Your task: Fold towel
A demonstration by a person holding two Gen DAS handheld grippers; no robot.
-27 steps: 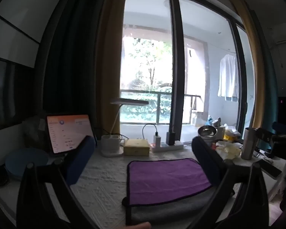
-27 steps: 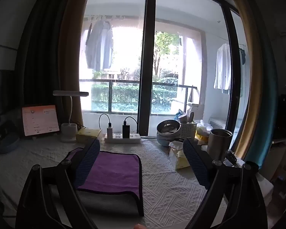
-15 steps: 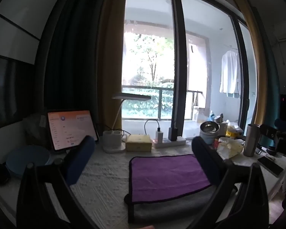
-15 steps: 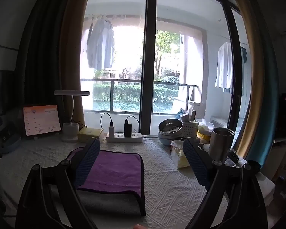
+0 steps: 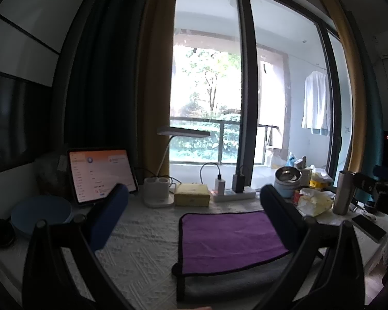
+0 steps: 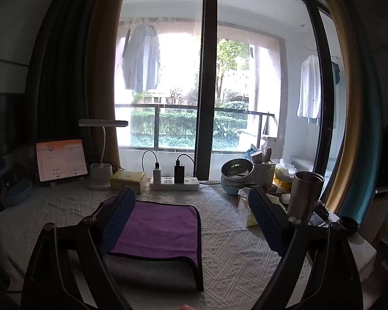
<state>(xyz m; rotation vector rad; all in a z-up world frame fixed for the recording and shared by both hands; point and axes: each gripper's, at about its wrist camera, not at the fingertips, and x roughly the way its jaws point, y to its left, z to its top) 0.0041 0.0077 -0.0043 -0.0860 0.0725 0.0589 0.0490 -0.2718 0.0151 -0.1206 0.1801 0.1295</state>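
A folded towel (image 5: 230, 237), purple on top with a grey layer under it at the near edge, lies flat on the white textured table cover; it also shows in the right wrist view (image 6: 160, 230). My left gripper (image 5: 194, 206) is open and empty, held above the table near the towel's left side. My right gripper (image 6: 192, 209) is open and empty, held above the towel's right part. Neither touches the towel.
At the back stand a tablet (image 5: 101, 174), a desk lamp (image 5: 159, 193), a yellow box (image 5: 191, 193) and a power strip (image 5: 232, 193). To the right are metal bowls (image 6: 236, 171), a steel tumbler (image 6: 306, 193), tissues (image 5: 314, 201) and a phone (image 5: 368, 227).
Both grippers have tilted up slightly and drawn back a little; the towel sits lower in both views. The towel has not moved.
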